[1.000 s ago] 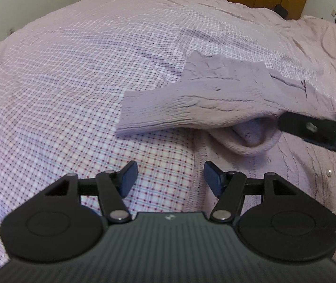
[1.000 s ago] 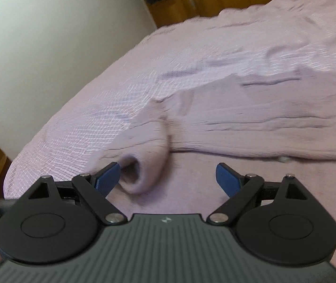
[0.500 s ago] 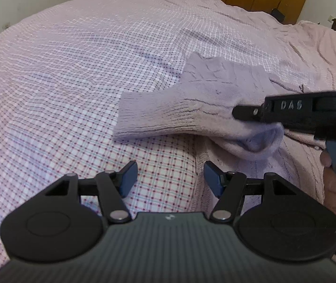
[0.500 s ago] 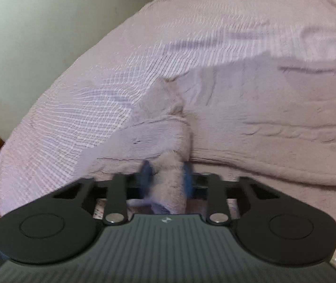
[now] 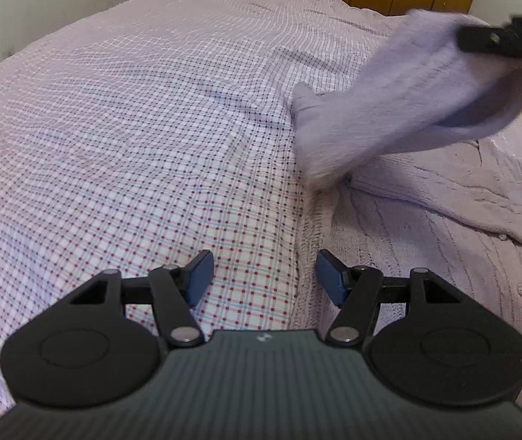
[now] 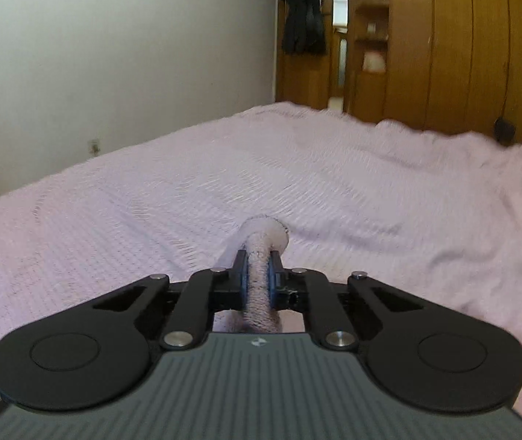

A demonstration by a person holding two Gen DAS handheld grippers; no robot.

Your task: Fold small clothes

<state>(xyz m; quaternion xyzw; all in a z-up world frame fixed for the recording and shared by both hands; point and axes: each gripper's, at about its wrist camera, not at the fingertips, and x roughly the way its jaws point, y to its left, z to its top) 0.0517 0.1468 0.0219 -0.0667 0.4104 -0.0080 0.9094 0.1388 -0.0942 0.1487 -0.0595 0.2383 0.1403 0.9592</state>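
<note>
A lilac knitted cardigan (image 5: 429, 231) lies on the bed at the right in the left wrist view. Its sleeve (image 5: 400, 99) is lifted off the bed, cuff end highest and blurred with motion. My right gripper (image 5: 495, 40) holds that cuff at the upper right. In the right wrist view the right gripper (image 6: 259, 275) has its jaws closing, with both pads pressing on the bunched cuff (image 6: 265, 231). My left gripper (image 5: 265, 267) hovers open and holds nothing, over the checked sheet (image 5: 143, 139) right beside the cardigan's left edge.
The checked sheet covers the bed to the left and far side. A white wall (image 6: 114, 55) runs along the bed's far left. Wooden wardrobe doors (image 6: 462, 36) stand beyond the bed, with a dark coat (image 6: 303, 22) hanging near them.
My right gripper closed on the sleeve cuff, then lifted it up and to the right off the cardigan while rolling level. The left gripper stayed in place, open.
</note>
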